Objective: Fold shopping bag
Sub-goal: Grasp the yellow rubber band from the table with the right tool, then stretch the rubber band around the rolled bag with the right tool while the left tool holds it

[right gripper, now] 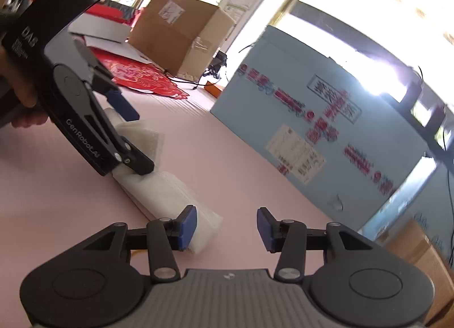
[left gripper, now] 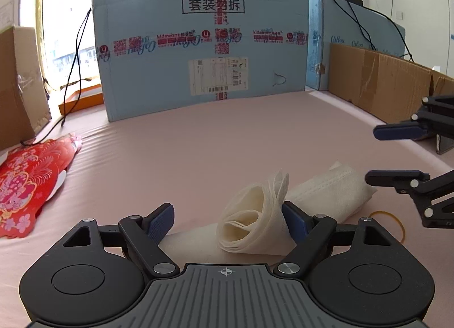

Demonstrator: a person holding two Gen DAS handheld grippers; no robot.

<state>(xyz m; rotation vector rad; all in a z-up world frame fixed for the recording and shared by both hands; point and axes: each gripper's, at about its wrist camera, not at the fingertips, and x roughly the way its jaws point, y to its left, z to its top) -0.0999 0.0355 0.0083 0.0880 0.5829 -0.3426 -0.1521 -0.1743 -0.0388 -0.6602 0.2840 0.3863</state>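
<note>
The white bag lies rolled and partly folded on the pink table, low and right of centre in the left wrist view, with its curled open end toward the camera. The left gripper stands wide, one blue pad on each side of that curled end; the right-hand pad sits just beside the roll, though whether it touches cannot be told, and the left-hand pad is clear of it. The right gripper enters from the right edge, its jaws apart, with the far end of the bag near its lower finger. In the right wrist view the right gripper is about half open with nothing between the pads; its left pad is just beside the near end of the bag. A hand holds the left gripper at upper left, over the bag's other end. A yellow rubber band lies beside the bag. A blue box stands behind, and a red paper cutout lies at left.
</note>
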